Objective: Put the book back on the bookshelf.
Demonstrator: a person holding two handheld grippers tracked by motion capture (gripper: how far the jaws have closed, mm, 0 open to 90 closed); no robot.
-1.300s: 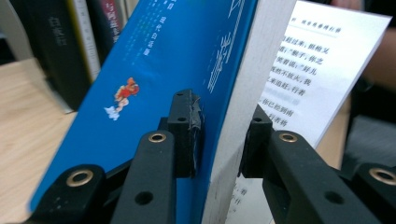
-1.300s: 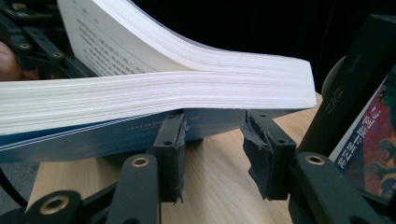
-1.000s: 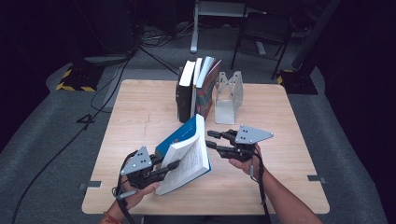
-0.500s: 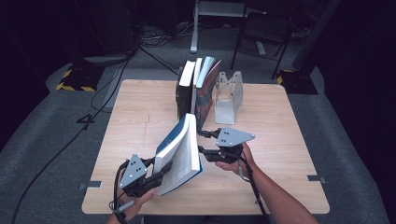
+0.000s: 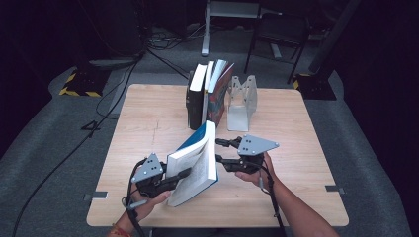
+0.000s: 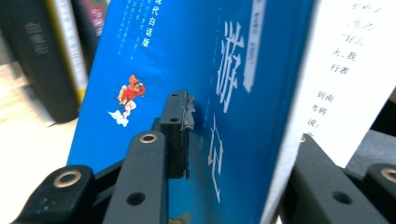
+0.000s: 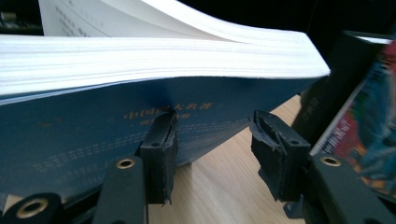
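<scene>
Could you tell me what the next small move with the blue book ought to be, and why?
Probably close the right hand-held gripper on the blue book. The book stands tilted between both tools; the left hand-held gripper straddles its lower edge, its jaws just closing, while the right one's open jaws only touch the back cover. Then it could go to the row of books.

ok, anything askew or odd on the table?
Yes: the blue book stands tilted near the table's front edge, its pages fanning open, with the left hand-held gripper straddling it. The right hand-held gripper sits open beside its cover. At the back, the shelved books lean against each other, short of the bookend.
</scene>
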